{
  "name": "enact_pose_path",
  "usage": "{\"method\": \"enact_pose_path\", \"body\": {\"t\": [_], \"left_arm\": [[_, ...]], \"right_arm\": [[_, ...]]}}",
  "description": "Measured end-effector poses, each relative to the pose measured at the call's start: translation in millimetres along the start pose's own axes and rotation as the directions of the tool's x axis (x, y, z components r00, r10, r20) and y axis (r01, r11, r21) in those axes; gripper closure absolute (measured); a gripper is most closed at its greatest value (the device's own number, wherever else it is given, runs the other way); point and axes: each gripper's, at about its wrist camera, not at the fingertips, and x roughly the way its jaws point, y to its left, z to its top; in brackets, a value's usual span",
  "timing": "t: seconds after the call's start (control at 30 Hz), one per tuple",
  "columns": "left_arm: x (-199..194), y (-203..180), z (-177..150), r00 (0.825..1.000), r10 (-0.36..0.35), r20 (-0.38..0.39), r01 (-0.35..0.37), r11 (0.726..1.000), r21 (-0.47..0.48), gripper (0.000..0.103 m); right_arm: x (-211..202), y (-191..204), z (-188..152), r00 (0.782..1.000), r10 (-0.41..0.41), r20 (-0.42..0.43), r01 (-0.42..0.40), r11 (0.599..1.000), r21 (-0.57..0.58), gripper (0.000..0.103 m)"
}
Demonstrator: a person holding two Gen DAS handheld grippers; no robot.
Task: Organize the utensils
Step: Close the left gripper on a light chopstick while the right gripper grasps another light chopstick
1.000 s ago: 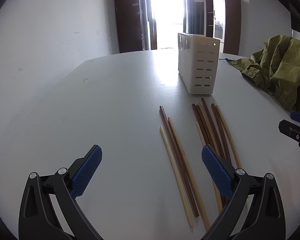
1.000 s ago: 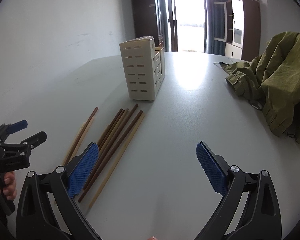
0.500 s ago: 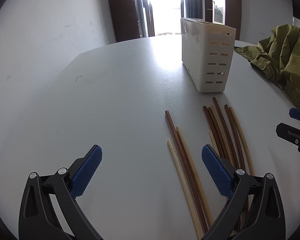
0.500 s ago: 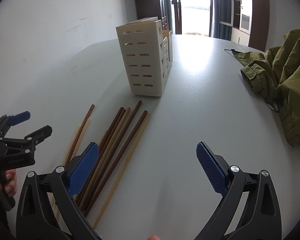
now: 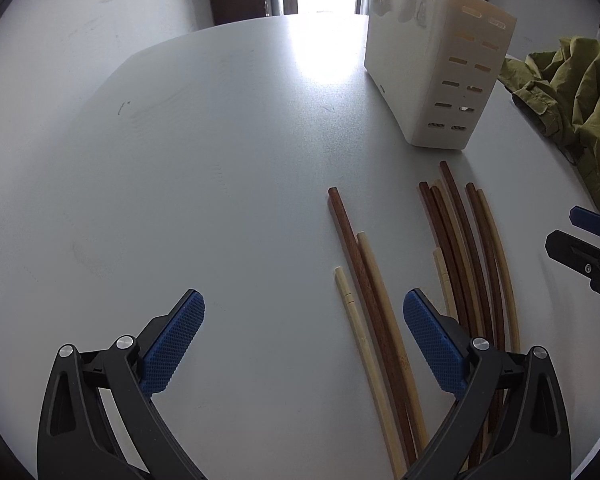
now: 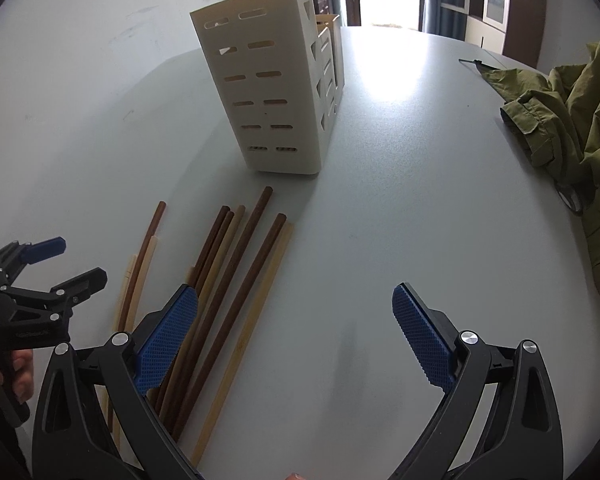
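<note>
1. Both my claws are spread wide and hold nothing. My left gripper [image 5: 304, 344] hangs just above the table [image 5: 180, 168], and so does my right gripper [image 6: 296, 340].
2. Chopsticks [image 5: 460, 248] lie flat on the table in two bunches, some dark brown and some pale.
3. My left gripper's right pad sits over the gap between the two bunches.
4. My right gripper's left pad sits over the bigger bunch [image 6: 236, 264].
5. I see a cream holder [image 6: 276, 92] with slots standing upright just past the far tips of the sticks.
6. I see a green cloth [image 6: 572, 120] heaped well off to the right.
</note>
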Motion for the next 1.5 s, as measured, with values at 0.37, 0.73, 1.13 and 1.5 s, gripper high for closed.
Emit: {"method": "enact_pose_path", "body": {"t": [0.37,0.73,1.13,1.5], "left_arm": [[20,10,9,0.996,0.009,-0.085,-0.013,0.999,-0.04,0.02],[33,8,9,0.99,-0.006,-0.139,-0.002,0.998,-0.058,0.03],[22,-12,4,0.989,0.005,-0.148,-0.01,0.999,-0.034,0.041],[11,-33,-1,0.99,-0.001,-0.139,0.0,1.0,-0.009,0.082]], "right_arm": [[28,-9,13,0.996,-0.009,-0.094,0.012,0.999,0.039,0.017],[42,-1,16,0.991,-0.012,-0.135,0.018,0.999,0.041,0.04],[51,4,20,0.987,-0.067,-0.148,0.07,0.997,0.018,0.048],[61,19,22,0.975,-0.152,-0.16,0.149,0.988,-0.031,0.059]]}}
